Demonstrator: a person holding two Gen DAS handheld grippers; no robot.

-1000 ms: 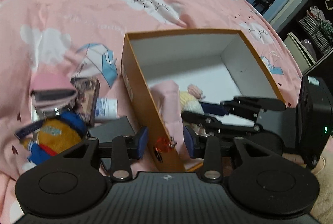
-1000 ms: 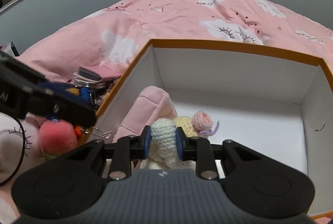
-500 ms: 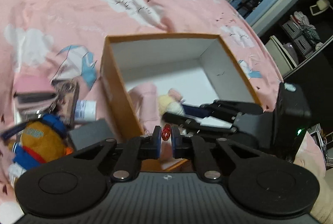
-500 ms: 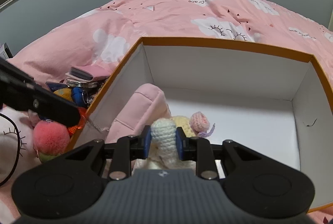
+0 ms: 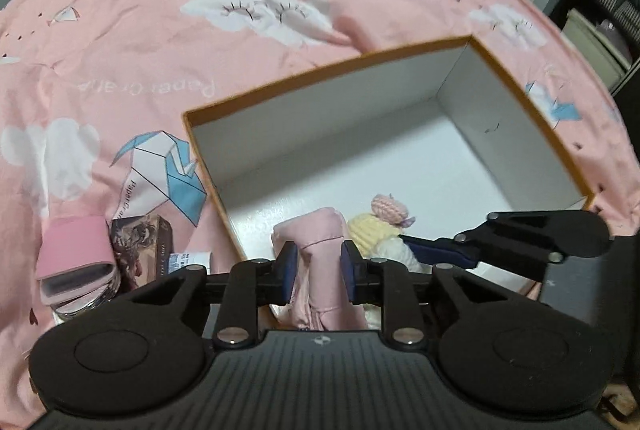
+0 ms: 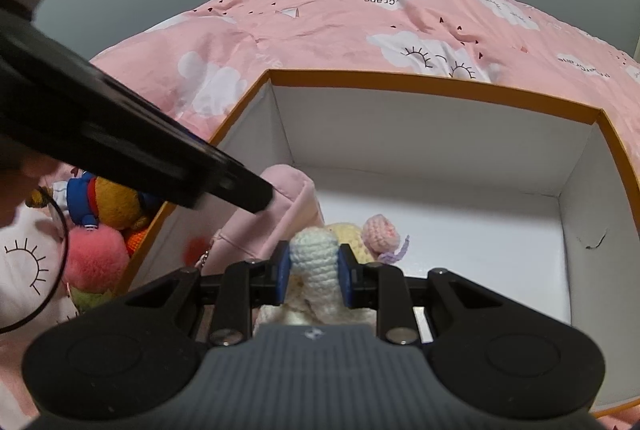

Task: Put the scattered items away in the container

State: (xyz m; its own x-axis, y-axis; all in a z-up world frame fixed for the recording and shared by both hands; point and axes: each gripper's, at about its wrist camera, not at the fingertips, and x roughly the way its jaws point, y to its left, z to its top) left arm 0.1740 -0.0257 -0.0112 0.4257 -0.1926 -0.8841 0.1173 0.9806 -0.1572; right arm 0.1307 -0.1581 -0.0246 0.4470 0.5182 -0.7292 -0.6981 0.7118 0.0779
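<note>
An orange box with white walls (image 5: 340, 118) (image 6: 440, 134) sits on the pink bed cover. Inside lie a pink pouch (image 5: 320, 230) (image 6: 298, 206) and a crocheted doll (image 5: 372, 230). My right gripper (image 6: 314, 280) is shut on the doll's white part (image 6: 314, 250), low in the box; its fingers (image 5: 440, 254) show in the left wrist view. My left gripper (image 5: 316, 270) hangs over the box's left side with its jaws opening. The pouch shows between its pads, which do not squeeze it. A blurred red charm on a chain (image 6: 196, 248) is by the inner left wall.
Left of the box lie a pink case (image 5: 76, 250), a printed card box (image 5: 140, 234), a small tube (image 5: 188, 258), an orange and blue plush (image 6: 108, 202), a pink fuzzy toy (image 6: 96, 258) and a black cord (image 6: 60, 242). Shelves stand at the far right (image 5: 600, 10).
My left gripper shut on the red charm at the box's left wall, swung over the box, and its jaws have parted, with the charm gone from them. The right gripper kept still.
</note>
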